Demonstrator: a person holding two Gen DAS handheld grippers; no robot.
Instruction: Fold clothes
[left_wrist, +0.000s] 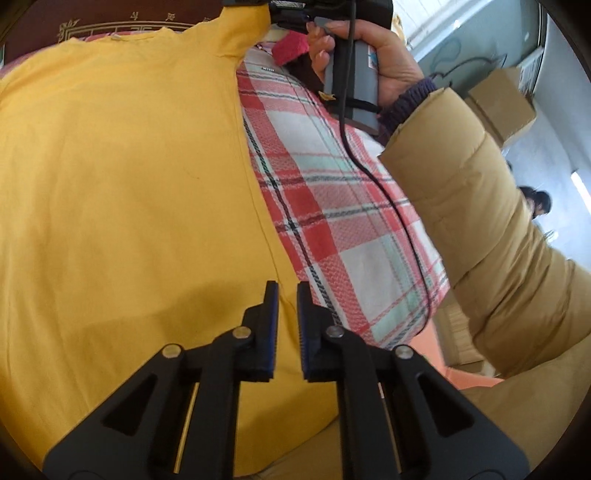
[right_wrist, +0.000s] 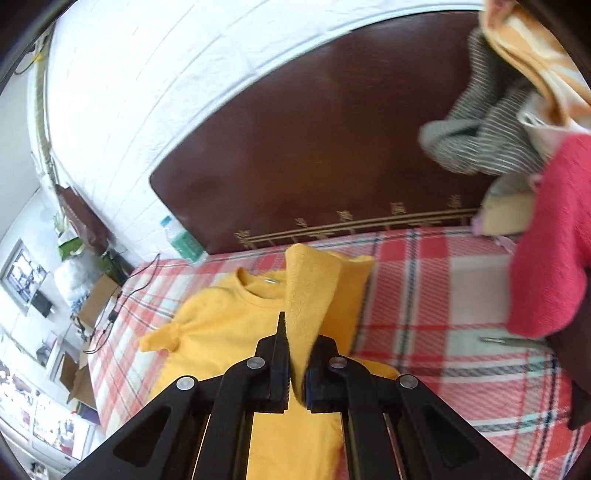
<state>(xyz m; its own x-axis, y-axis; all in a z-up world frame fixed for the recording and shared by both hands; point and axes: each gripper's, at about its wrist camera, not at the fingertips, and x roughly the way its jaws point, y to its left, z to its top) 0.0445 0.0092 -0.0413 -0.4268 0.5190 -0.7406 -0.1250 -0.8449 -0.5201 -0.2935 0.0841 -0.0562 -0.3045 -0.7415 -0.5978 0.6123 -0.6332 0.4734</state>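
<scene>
Fingers (left_wrist: 271, 325) of left gripper (left_wrist: 287, 332) slightly parted, holding nothing, hovering over yellow cotton t-shirt (left_wrist: 122, 184) spread on plaid bedsheet (left_wrist: 332, 206). Right gripper (right_wrist: 295, 369) clamped on its sleeve (right_wrist: 308, 295). Probably mid sleeve-fold; next, laying it inward across the body.

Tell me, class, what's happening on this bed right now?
A person is folding a yellow shirt on a plaid sheet. The right claw has pinched a sleeve and lifted it. The left claw hangs slightly open over the shirt's side seam, gripping nothing.
</scene>
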